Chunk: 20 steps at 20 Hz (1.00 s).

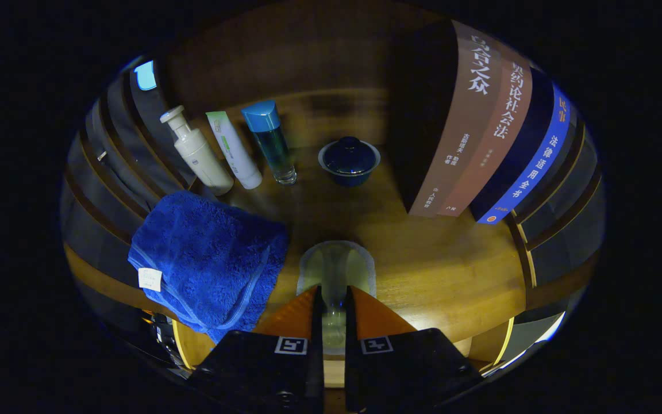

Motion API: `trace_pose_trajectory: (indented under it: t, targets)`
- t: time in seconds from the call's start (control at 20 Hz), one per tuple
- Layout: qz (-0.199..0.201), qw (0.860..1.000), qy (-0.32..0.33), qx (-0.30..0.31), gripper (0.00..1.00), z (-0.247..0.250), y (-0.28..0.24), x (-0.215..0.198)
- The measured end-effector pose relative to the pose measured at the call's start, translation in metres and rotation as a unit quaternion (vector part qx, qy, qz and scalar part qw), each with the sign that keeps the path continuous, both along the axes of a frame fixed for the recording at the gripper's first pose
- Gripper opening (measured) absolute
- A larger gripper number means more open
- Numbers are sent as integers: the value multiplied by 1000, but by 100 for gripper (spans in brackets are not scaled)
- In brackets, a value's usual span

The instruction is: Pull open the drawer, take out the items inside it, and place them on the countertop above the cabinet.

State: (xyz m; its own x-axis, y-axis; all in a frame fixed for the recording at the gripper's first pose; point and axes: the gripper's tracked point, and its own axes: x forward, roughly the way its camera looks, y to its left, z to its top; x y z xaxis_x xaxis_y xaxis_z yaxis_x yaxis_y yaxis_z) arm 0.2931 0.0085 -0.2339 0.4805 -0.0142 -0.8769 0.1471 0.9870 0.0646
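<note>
My gripper [334, 294] is shut on a pale translucent cup [335, 265], which stands out ahead of the fingertips, low over the wooden countertop [440, 270]. Its lower part shows in the narrow gap between the fingers. I cannot tell whether the cup touches the wood. A folded blue towel [207, 261] lies on the countertop just left of the fingers, hanging a little over the front edge. Beyond the cup sits a dark blue lidded bowl [349, 159].
At the back left stand a white pump bottle [197, 152], a white tube [233, 150] and a blue-capped clear bottle [270, 142]. Several upright books [480, 132] stand at the back right. Slatted dark walls flank the countertop on both sides.
</note>
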Motion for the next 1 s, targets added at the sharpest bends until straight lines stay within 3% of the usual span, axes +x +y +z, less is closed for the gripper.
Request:
trace_pose_trajectory:
  t: [0.2,0.4,0.65,1.0]
  targets:
    - [6,1000,-3,0,30,-5,1,0]
    - [11,1000,-20,-18,100,-6,-7,-3]
    - [0,998,-61,-1,100,9,-4,-11]
    - [-4,983,-184,-2,100,66,3,-57]
